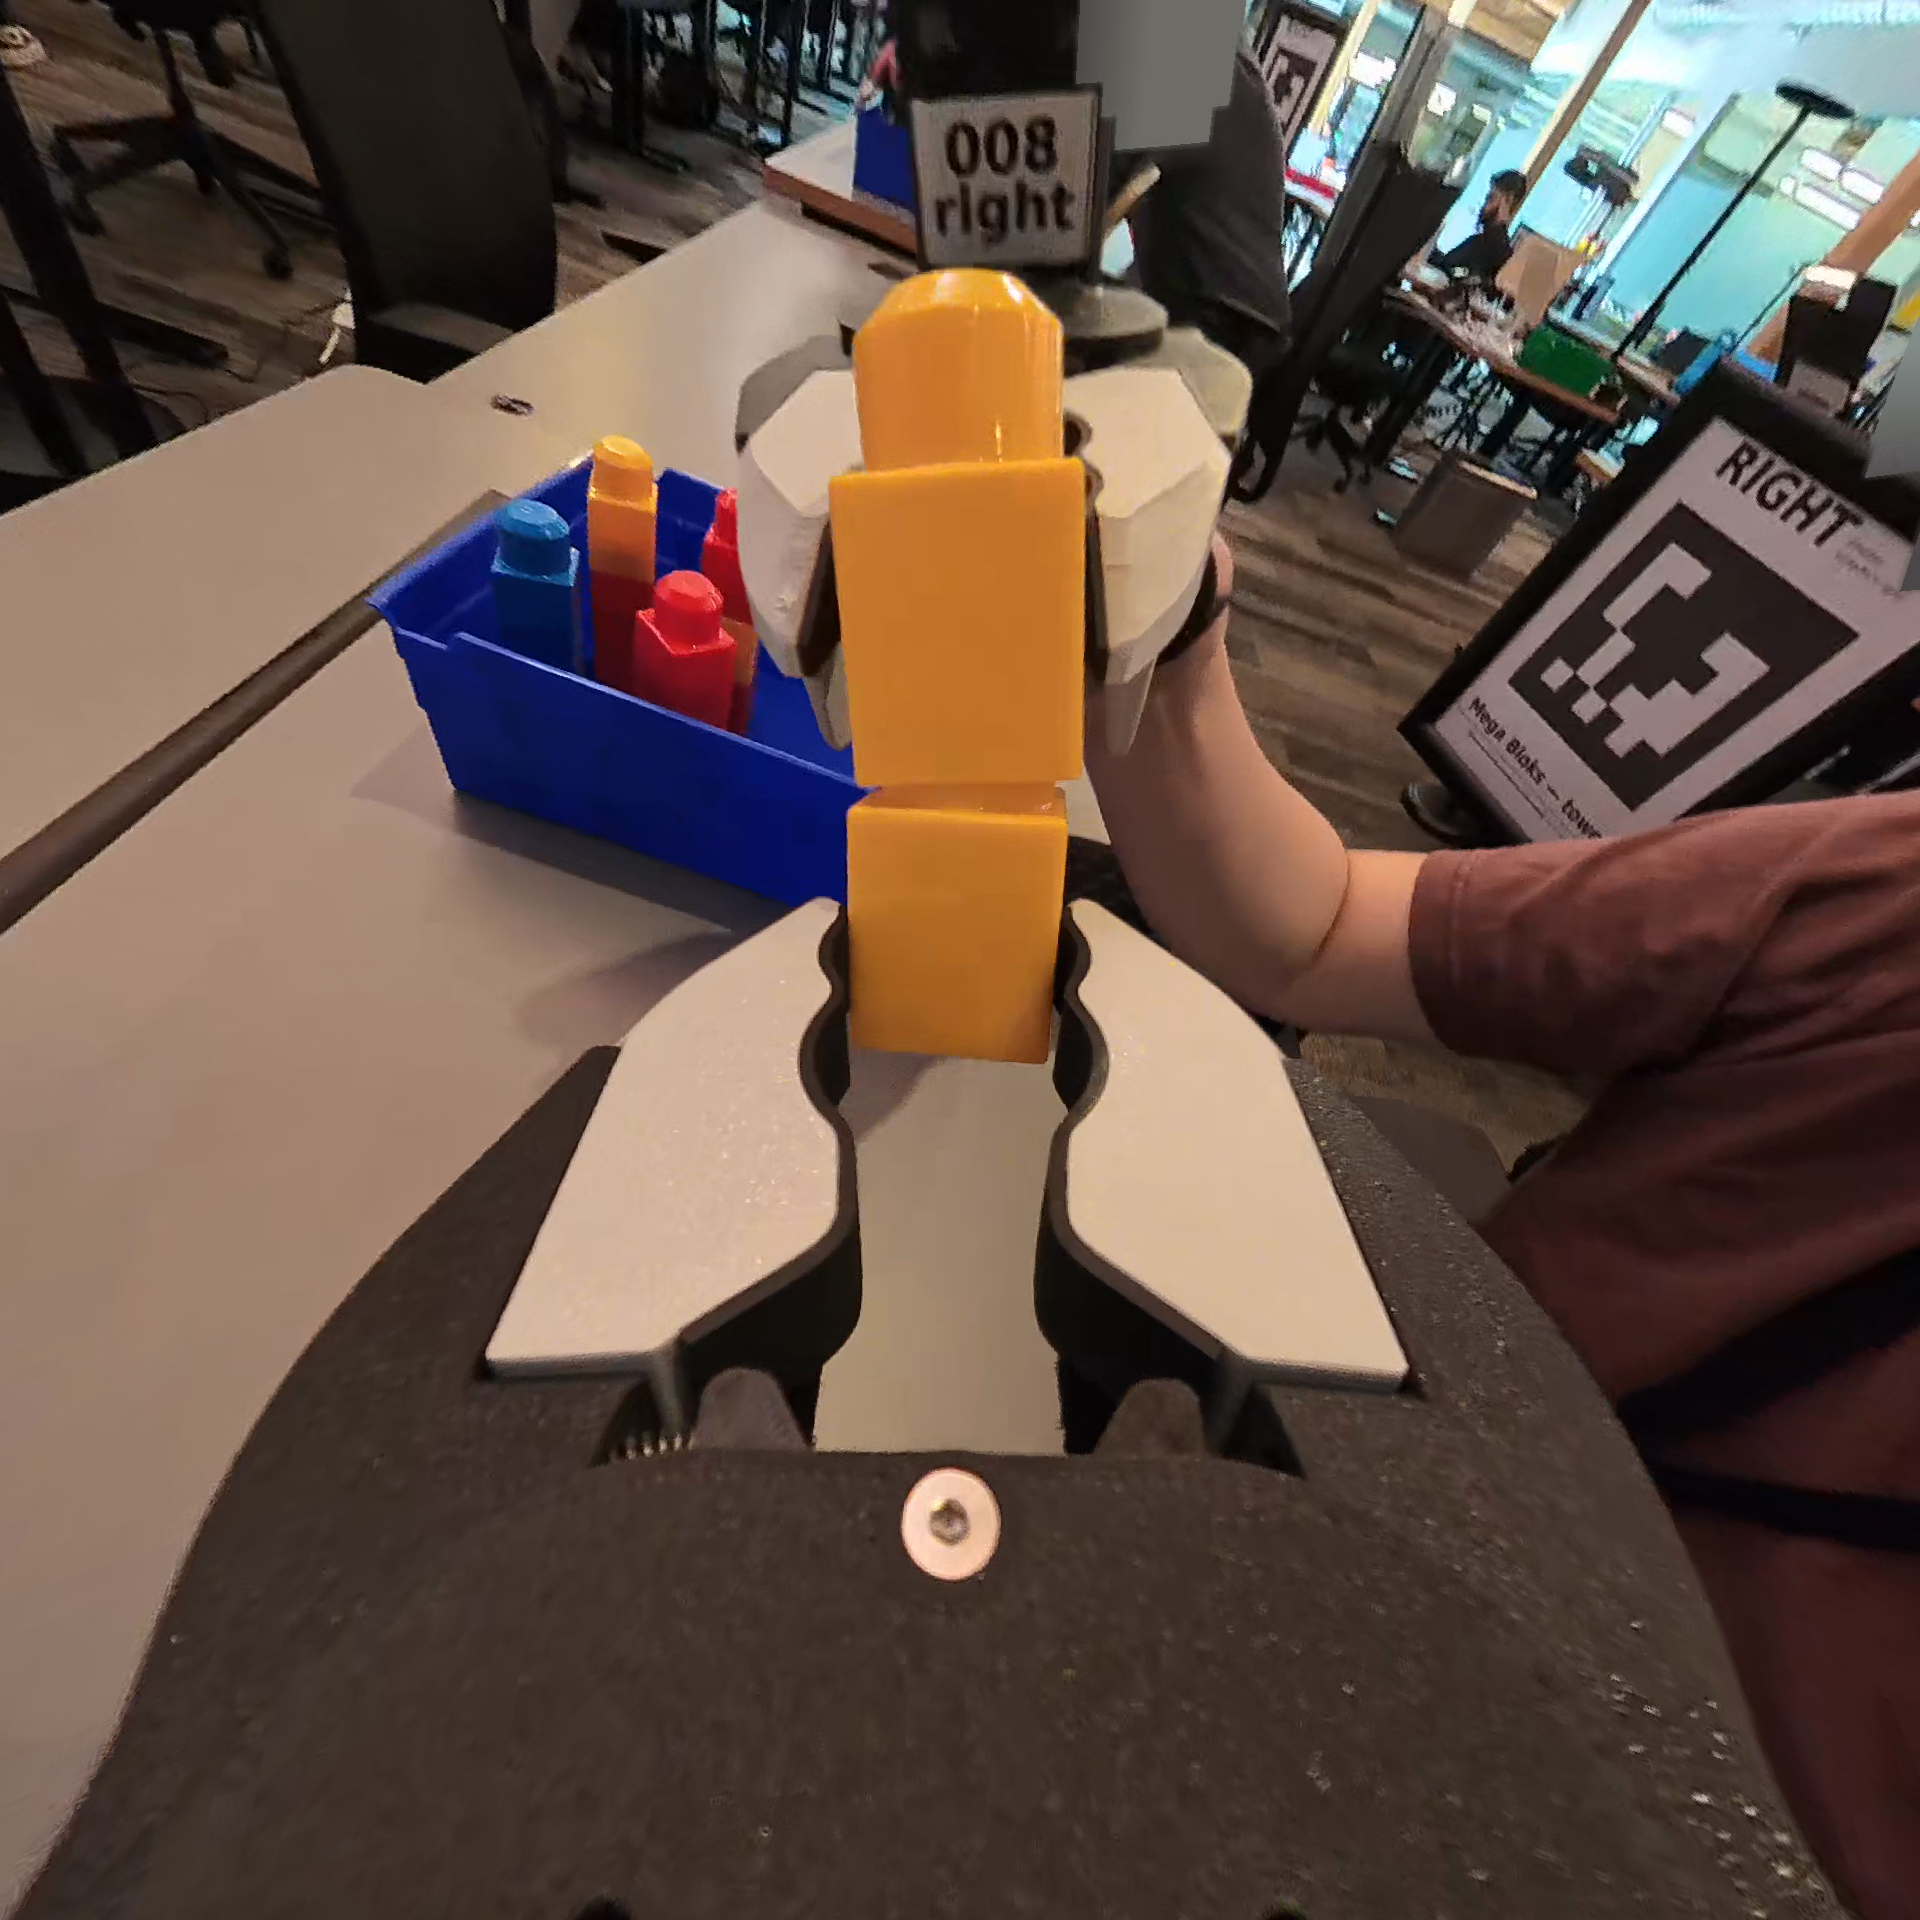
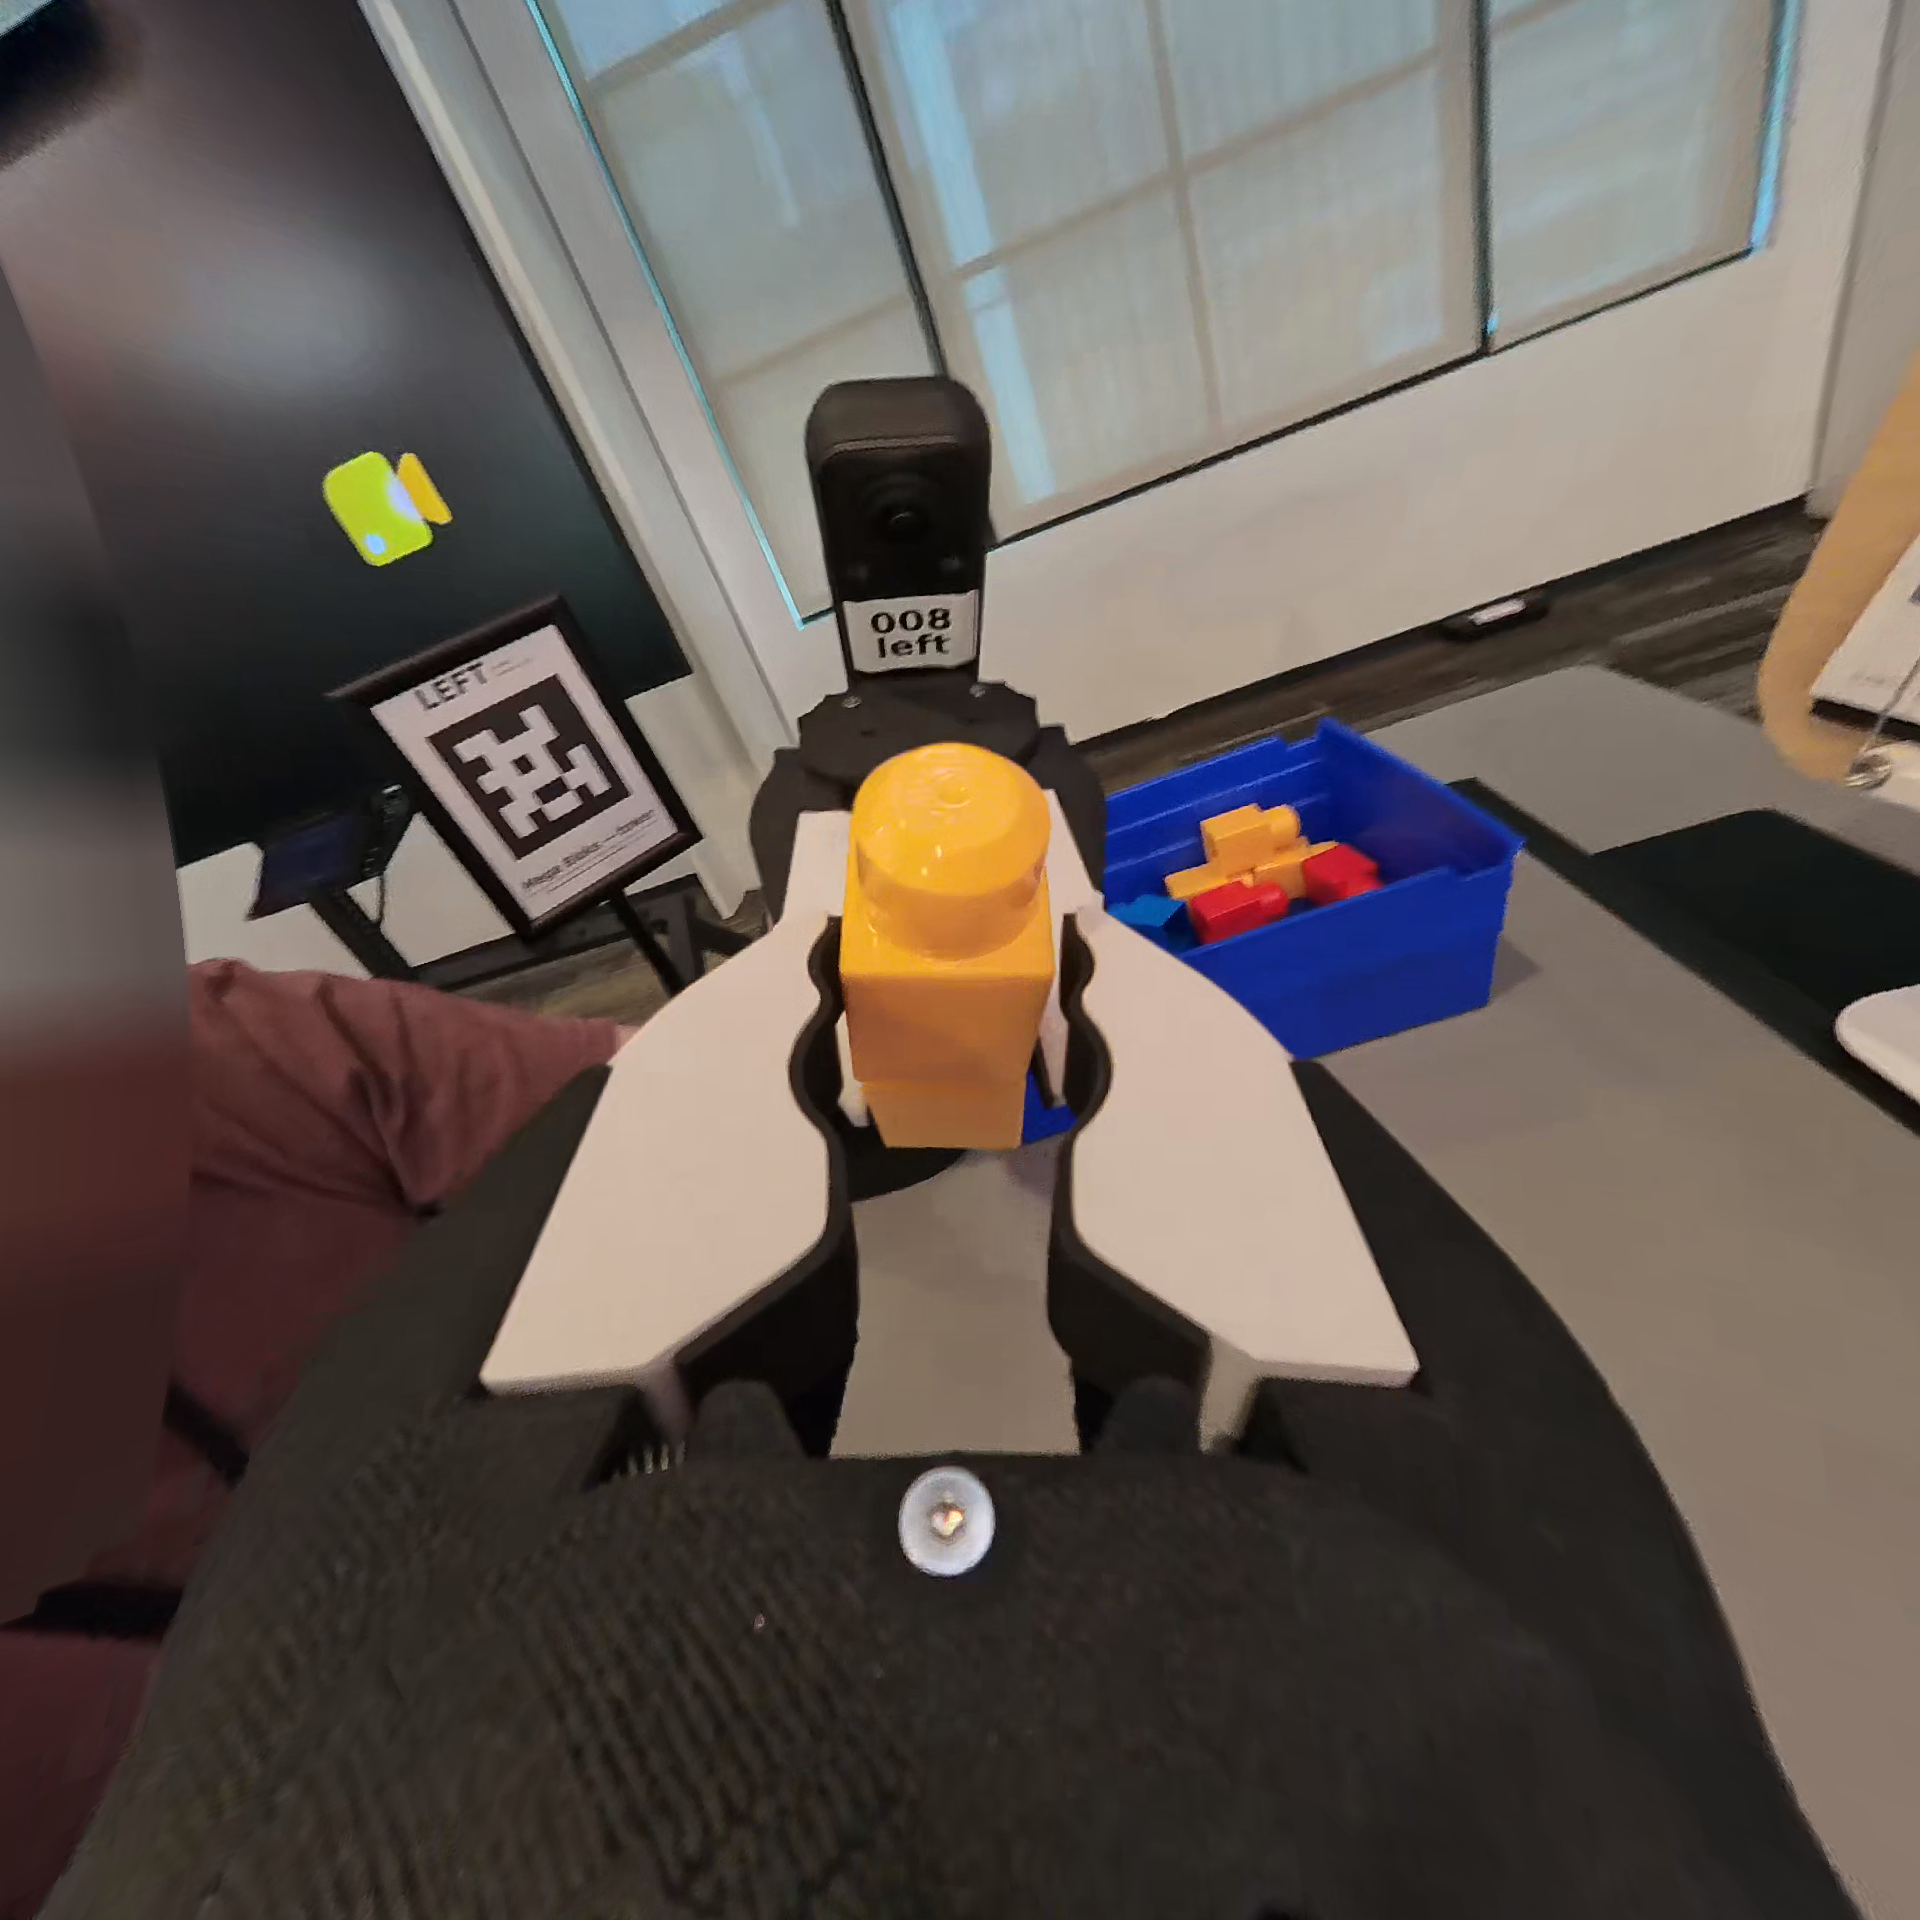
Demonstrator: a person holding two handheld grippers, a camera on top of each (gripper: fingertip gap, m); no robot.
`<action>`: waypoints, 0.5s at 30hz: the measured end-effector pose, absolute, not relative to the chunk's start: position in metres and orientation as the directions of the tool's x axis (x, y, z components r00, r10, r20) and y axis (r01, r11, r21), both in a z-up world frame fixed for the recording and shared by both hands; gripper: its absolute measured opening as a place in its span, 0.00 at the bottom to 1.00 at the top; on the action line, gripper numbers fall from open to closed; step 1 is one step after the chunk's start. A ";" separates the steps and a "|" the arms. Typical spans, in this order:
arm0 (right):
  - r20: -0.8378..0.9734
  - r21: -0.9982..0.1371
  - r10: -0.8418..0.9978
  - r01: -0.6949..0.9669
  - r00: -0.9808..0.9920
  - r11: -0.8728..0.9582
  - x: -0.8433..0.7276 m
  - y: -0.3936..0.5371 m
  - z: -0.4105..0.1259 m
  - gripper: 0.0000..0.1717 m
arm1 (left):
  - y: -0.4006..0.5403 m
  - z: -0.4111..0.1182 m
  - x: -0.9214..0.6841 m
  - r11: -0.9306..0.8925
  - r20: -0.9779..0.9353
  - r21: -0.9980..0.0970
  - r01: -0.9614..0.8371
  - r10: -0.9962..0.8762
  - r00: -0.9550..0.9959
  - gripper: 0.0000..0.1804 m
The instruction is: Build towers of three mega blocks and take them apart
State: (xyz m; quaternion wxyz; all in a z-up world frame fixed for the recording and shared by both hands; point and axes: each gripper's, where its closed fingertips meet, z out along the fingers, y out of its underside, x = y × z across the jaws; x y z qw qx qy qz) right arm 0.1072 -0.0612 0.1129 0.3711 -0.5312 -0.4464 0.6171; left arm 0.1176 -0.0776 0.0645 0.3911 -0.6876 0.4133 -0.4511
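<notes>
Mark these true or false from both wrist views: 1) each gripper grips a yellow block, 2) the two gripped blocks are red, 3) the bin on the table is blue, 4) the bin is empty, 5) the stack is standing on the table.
1) True. The left gripper clamps the lower yellow block; the right gripper clamps the upper yellow block.
2) False. Both are yellow.
3) True. The blue bin sits on the grey table.
4) False. It holds red, yellow and blue blocks.
5) False. The stack is held in the air, above the table.
</notes>
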 end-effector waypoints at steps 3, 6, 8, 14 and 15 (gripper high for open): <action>-0.322 -0.944 0.931 -0.022 -0.174 -0.330 0.105 -0.063 0.117 0.22 | -0.078 0.067 0.119 -0.371 0.326 -0.909 -0.188 -0.917 0.231 0.20; -0.327 -0.944 0.926 0.015 -0.187 -0.331 0.104 -0.064 0.110 0.22 | -0.081 0.059 0.121 -0.392 0.343 -0.890 -0.231 -0.912 0.226 0.20; -0.327 -0.944 0.928 0.027 -0.181 -0.328 0.105 -0.064 0.108 0.22 | -0.081 0.060 0.122 -0.417 0.374 -0.883 -0.215 -0.902 0.215 0.20; -0.314 -0.946 0.939 0.132 -0.140 -0.297 0.106 -0.064 0.094 0.22 | -0.079 0.055 0.119 -0.423 0.370 -0.873 -0.244 -0.899 0.234 0.20; -0.321 -0.943 0.936 0.146 -0.146 -0.301 0.105 -0.065 0.091 0.22 | -0.079 0.054 0.117 -0.416 0.357 -0.872 -0.259 -0.902 0.244 0.20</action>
